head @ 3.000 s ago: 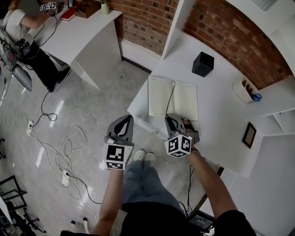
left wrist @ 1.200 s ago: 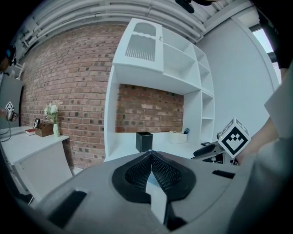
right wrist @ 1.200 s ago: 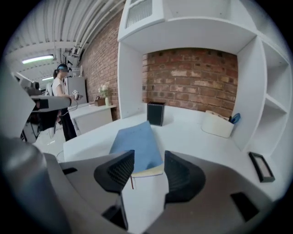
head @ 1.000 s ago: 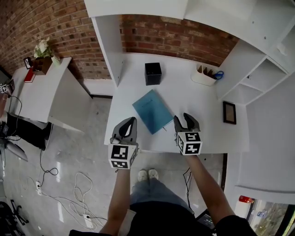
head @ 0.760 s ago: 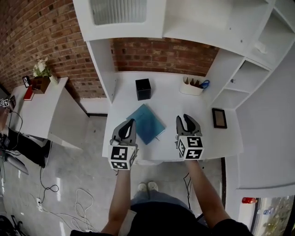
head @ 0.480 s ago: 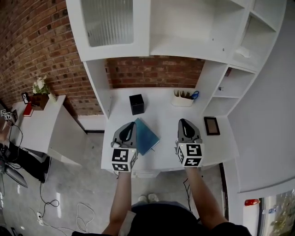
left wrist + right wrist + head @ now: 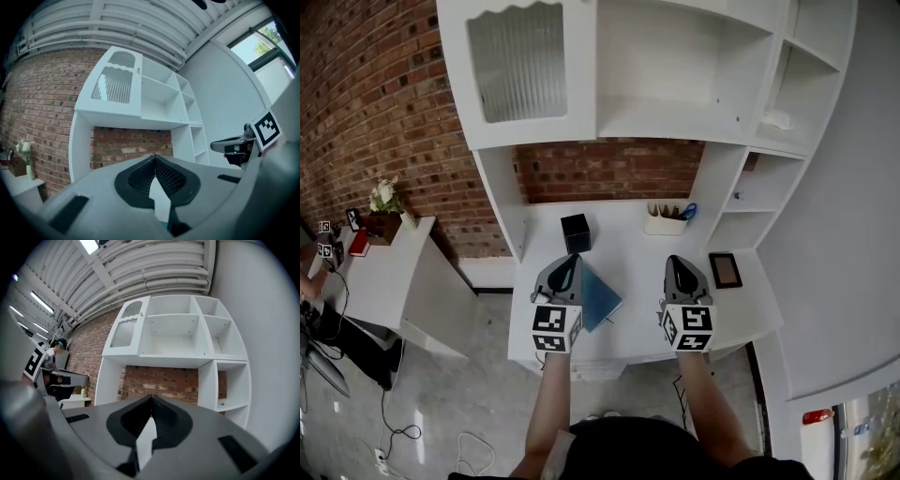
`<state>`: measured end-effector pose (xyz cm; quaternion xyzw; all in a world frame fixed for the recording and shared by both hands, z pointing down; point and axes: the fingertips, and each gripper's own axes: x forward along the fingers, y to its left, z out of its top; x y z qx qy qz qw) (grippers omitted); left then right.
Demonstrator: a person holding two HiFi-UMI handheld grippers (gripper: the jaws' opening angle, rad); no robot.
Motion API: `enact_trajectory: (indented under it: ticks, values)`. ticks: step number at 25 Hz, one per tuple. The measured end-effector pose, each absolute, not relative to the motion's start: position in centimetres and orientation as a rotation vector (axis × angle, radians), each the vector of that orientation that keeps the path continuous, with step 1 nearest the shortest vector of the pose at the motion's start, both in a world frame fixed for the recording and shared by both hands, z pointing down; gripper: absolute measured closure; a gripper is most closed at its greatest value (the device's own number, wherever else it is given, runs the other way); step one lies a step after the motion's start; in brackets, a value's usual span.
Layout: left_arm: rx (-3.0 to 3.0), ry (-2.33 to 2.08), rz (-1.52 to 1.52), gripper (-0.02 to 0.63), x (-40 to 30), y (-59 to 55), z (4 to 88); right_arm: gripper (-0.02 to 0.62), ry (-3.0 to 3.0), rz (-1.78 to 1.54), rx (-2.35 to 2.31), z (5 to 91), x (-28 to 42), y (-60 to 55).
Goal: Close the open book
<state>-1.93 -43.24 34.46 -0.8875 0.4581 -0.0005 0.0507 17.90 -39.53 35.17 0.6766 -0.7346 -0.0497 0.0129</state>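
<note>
The book lies closed on the white desk, teal cover up, with its left part hidden behind my left gripper. That left gripper is held up level above the book's left edge, shut and empty; in the left gripper view its tips meet in front of the shelf unit. My right gripper hovers to the right of the book, apart from it. Its jaws have just been closing with nothing between them, and its tips are together.
A black cube box stands at the desk's back left, a pen holder with scissors at the back, a small picture frame at the right. White shelving rises above the desk. A side table with a plant is at the left.
The book, open three seconds ago, is closed. Both grippers have risen from the desk's front edge to a level pose. The right jaws have gone from open to shut.
</note>
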Motion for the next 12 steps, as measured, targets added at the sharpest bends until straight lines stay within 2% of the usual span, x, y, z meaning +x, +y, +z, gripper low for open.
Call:
enact_trajectory:
  ticks: [12]
  values:
    - [-2.715, 1.406, -0.027, 0.597, -2.38, -42.48, 35.09, 0.598, -2.255, -0.133, 2.105, 36.04, 17.85, -38.55]
